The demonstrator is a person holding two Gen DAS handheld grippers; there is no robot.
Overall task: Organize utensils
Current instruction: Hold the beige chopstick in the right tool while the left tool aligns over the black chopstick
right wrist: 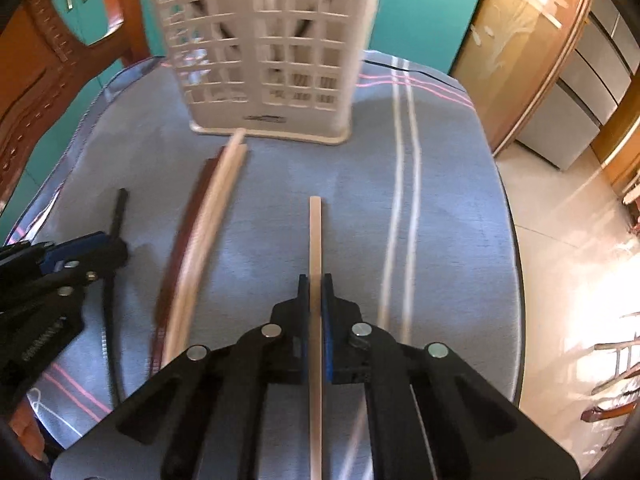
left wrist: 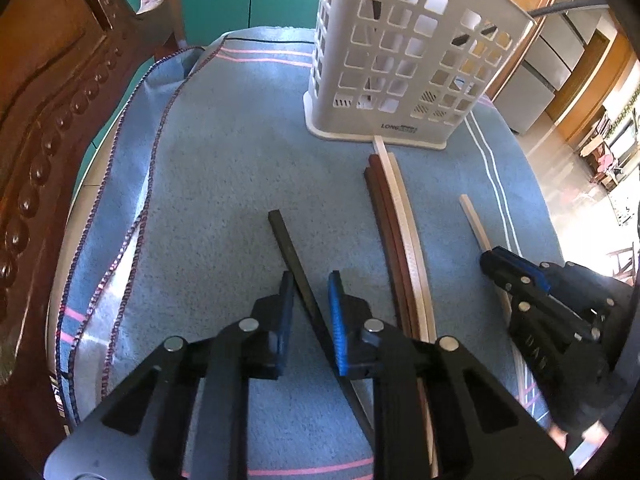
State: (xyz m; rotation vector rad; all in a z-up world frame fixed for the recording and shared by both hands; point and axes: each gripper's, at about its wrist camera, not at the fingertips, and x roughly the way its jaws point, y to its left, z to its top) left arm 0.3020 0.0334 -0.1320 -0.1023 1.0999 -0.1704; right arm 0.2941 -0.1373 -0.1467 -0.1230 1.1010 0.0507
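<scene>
My right gripper (right wrist: 316, 280) is clamped on the pale chopstick (right wrist: 315, 232). My left gripper (left wrist: 311, 280) stands a little apart around the black chopstick (left wrist: 294, 256), which lies on the blue towel (left wrist: 224, 176); its pads seem not to press yet. I should close it squarely, then lift both toward the white basket (left wrist: 404, 52).

Our surface (left wrist: 224, 168) under a blue towel

On it we see a white basket (left wrist: 404, 64), dark chopstick (left wrist: 290, 248), brown and pale chopsticks (left wrist: 396, 216).
</scene>
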